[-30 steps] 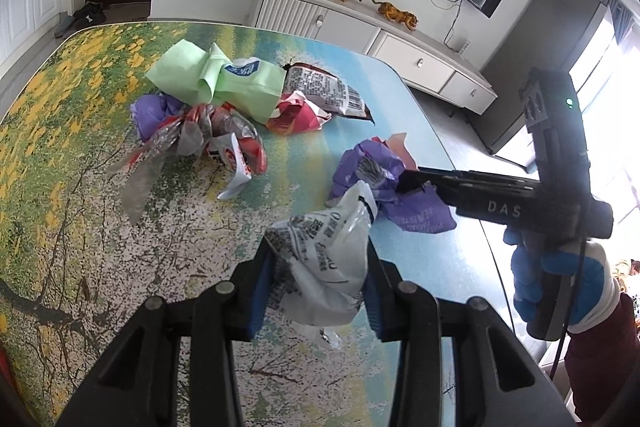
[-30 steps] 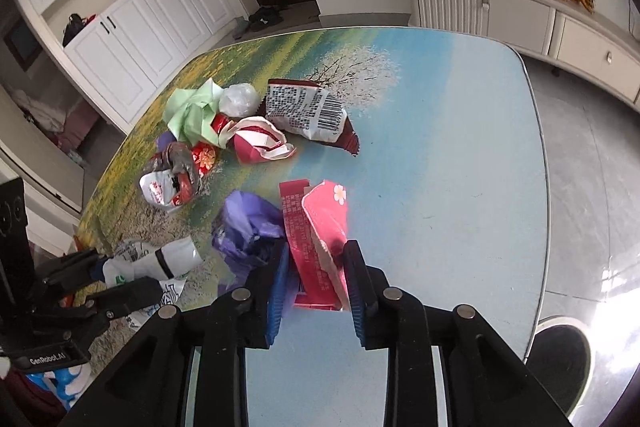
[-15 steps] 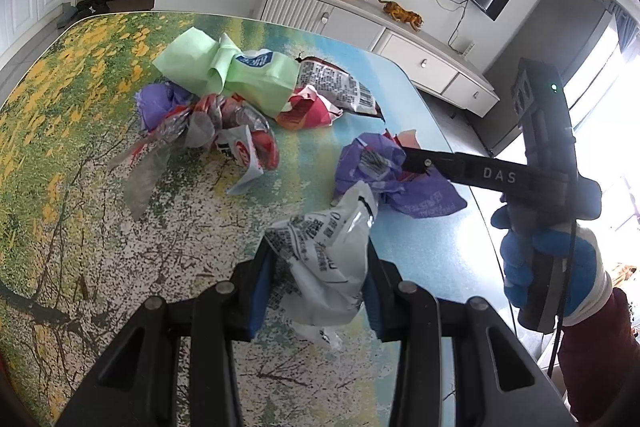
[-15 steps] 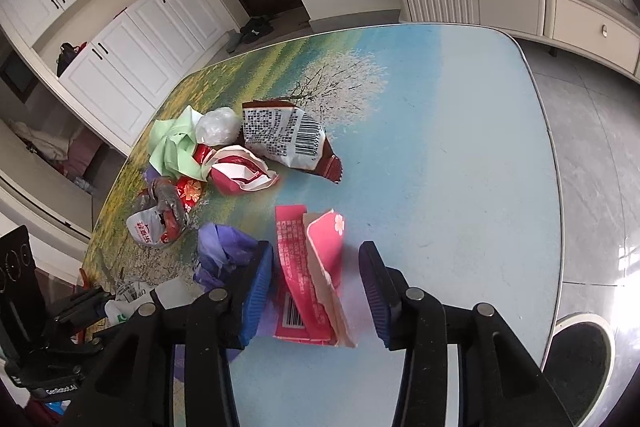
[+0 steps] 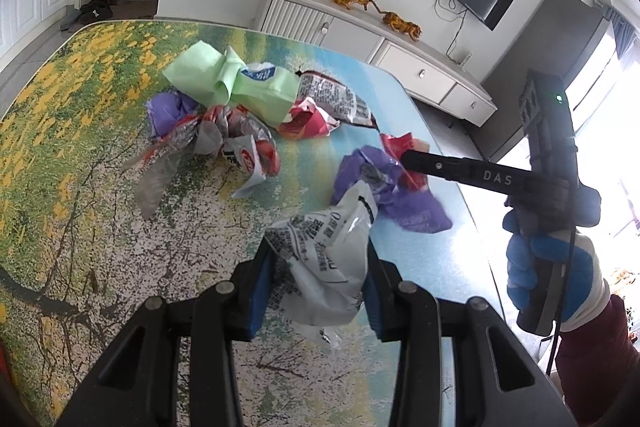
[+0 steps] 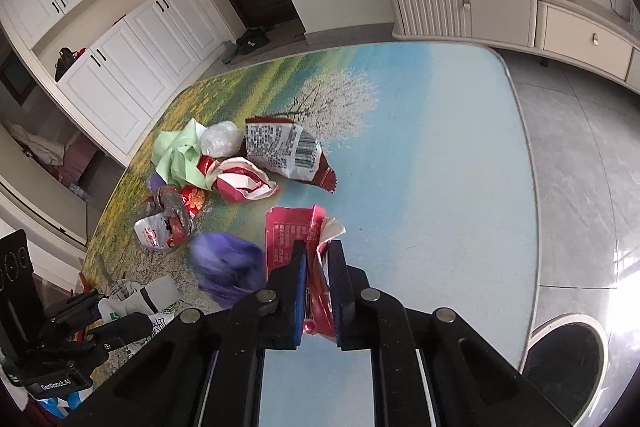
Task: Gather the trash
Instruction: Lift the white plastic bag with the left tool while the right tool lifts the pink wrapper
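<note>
Left wrist view: my left hand-held gripper (image 5: 318, 283) clamps the white bag (image 5: 324, 267), just nearer me than the purple wrapper (image 5: 404, 199) on the counter (image 5: 80, 227).

Right wrist view: my right hand-held gripper (image 6: 318, 267) is closed on the red wrapper (image 6: 292, 231), long axis pointing away, just beside the purple wrapper; my right hand is nearer.

Glossy printed bench (image 6: 440, 155), crinkled white plastic wrapper (image 5: 332, 267), shiny red foil packet (image 6: 288, 235), matt black plastic claw (image 6: 318, 291), creased green paper (image 5: 248, 87)

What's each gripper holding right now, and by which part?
Left gripper: crumpled white plastic bag, clamped across its bunched middle. Right gripper: pink-red wrapper, pinched at its near end.
</note>
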A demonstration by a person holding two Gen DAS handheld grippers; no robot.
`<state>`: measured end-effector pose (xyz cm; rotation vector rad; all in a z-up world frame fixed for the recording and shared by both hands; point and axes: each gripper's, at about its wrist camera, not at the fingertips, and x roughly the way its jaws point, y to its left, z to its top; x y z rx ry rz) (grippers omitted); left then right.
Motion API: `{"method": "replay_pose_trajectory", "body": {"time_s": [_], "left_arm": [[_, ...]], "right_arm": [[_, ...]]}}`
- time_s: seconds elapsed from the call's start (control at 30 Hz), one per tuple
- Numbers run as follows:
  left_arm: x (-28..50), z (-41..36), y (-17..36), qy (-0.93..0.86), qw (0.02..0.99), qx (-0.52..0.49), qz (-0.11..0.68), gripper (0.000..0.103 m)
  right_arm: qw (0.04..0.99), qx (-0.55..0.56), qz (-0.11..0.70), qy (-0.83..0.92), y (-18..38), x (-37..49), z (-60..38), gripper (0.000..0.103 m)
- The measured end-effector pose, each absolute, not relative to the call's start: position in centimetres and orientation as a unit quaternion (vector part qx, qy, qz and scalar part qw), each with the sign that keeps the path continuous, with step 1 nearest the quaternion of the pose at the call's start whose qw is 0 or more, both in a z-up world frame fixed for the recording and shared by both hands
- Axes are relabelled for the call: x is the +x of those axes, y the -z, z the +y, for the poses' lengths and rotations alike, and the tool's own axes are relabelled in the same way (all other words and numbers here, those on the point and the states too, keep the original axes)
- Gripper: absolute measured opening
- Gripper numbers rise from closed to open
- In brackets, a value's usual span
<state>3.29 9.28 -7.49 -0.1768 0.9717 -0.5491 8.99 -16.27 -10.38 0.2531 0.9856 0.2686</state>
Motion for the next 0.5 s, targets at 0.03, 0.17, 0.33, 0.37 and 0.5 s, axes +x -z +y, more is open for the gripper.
{"method": "replay_pose_trajectory", "body": {"time_s": [0.03, 0.17, 0.33, 0.37, 0.5], "left_arm": [[3.2, 9.3, 7.3, 0.260, 0.846, -0.085, 0.457, 0.038], [2.8, 9.4, 6.3, 0.260, 0.853, -0.087, 0.444, 0.037], [2.1, 9.4, 5.2, 0.258, 0.861, -0.088, 0.429, 0.036], [2.0, 9.4, 5.0, 0.258, 0.862, -0.088, 0.426, 0.035], [1.4, 8.9, 4.0, 0.260, 0.868, -0.083, 0.416, 0.034]], "right_arm": [[0.867, 0.121, 0.466, -0.126, 10.1, 8.9, -16.3, 0.010], [0.877, 0.124, 0.448, -0.118, 8.7, 8.1, -16.5, 0.010], [0.887, 0.129, 0.427, -0.117, 7.1, 7.2, -16.6, 0.010], [0.889, 0.130, 0.424, -0.118, 6.8, 7.0, -16.6, 0.010], [0.893, 0.138, 0.411, -0.124, 5.8, 6.1, -16.8, 0.010]]}}
